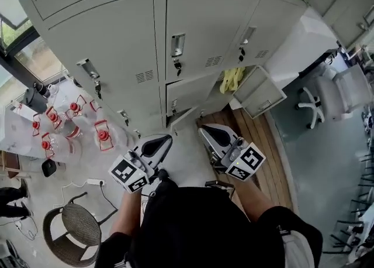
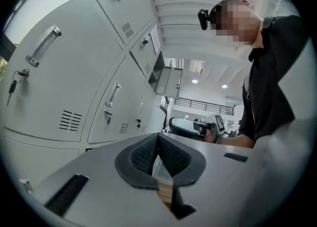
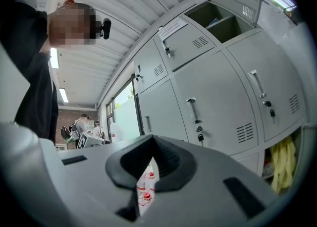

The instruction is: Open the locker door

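Left gripper [image 1: 163,141] and right gripper [image 1: 205,131] face the lockers [image 1: 117,38].
Both pairs of fingers are pressed together and empty; closed like this, they may glance off the door handle [image 1: 177,45].

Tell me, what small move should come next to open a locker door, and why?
Probably open the right gripper and bring it toward the handle of a closed door. Both it and the left gripper have their jaws together, hold nothing, and hang apart from the lockers, so no handle can be gripped yet.
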Tool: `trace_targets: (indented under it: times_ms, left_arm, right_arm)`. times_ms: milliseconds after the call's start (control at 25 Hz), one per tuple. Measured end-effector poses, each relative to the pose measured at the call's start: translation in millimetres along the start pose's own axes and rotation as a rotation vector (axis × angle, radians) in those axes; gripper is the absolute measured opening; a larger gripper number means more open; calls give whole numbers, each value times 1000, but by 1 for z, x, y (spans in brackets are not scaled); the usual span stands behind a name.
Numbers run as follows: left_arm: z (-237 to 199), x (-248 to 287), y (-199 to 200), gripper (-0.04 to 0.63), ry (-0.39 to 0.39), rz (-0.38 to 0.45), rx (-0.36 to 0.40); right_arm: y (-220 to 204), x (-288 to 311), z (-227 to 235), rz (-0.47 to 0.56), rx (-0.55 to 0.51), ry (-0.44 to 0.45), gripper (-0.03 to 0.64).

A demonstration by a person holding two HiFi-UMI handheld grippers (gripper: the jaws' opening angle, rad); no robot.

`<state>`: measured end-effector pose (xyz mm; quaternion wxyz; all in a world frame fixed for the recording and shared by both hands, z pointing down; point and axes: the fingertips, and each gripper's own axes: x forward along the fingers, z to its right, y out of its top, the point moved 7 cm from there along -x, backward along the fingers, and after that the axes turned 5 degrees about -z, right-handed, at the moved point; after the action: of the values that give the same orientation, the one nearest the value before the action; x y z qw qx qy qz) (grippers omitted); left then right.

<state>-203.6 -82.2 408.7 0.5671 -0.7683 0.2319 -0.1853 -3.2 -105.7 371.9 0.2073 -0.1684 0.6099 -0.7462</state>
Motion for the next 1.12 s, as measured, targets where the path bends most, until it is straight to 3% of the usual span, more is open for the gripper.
trace_targets:
  times_ms: [320, 720, 920, 1120]
  left_arm:
    - [-57, -34, 0, 11, -36, 8, -62]
    - [-102, -46, 0, 11, -28, 30, -82]
    - [-120, -36, 5, 11, 4, 58, -50]
    - [-131, -23, 3, 11, 33, 48, -92]
  right_arm:
    - [21, 63, -3, 127, -52, -48, 11]
    - [35, 100, 27, 121, -102, -110, 80]
    - [45, 117, 53, 116, -145, -89, 110]
    - [59, 135, 85, 143, -130, -78, 123]
